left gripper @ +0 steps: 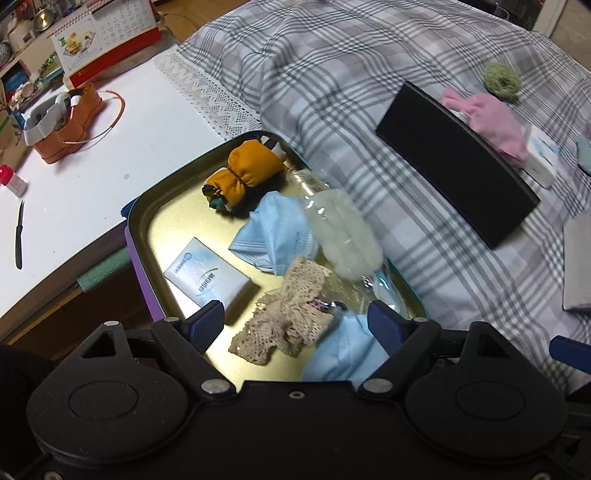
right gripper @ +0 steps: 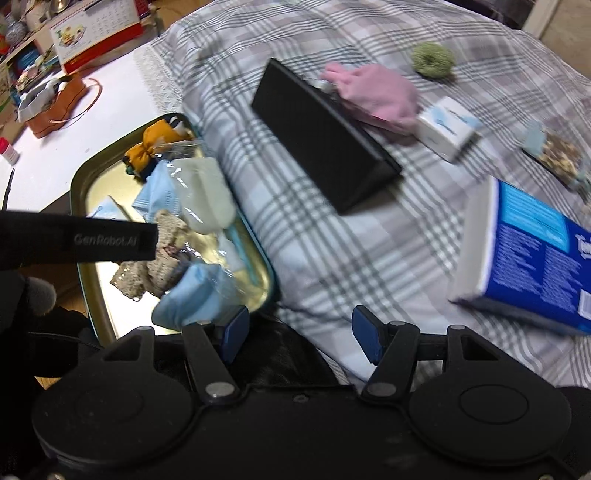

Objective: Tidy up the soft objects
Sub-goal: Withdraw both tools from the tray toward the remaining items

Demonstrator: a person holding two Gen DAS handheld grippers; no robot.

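So we're working over a bed covered in a grey plaid blanket (left gripper: 332, 92), with a white desk (left gripper: 110, 155) pushed up right beside it. The desk edge nearest the bed has a lace trim, and further back it's cluttered: a desk calendar (left gripper: 107, 33), an orange pouch (left gripper: 70, 122), a small red-capped bottle and a black pen.

Our gold tin tray (left gripper: 162, 229) sits at the gap between desk and bed, and it holds most of the soft stuff: a mustard fabric bundle (left gripper: 247, 170), a blue face mask (left gripper: 277, 229), a bagged white cotton wad (left gripper: 347, 236), a tissue pack (left gripper: 210, 280) and a beige lace piece (left gripper: 291, 321).

Out on the blanket we've got a black box (right gripper: 325, 136), with a pink glove (right gripper: 376, 96) lying against its far side, a green scrunchie (right gripper: 432, 59) beyond that, and a blue box (right gripper: 535, 258) off to the right.

Our left gripper (left gripper: 295, 328) hovers above the tray's near end, jaws spread wide, nothing in them. Our right gripper (right gripper: 299, 332) is over the blanket just beside the tray, also spread wide and holding nothing.
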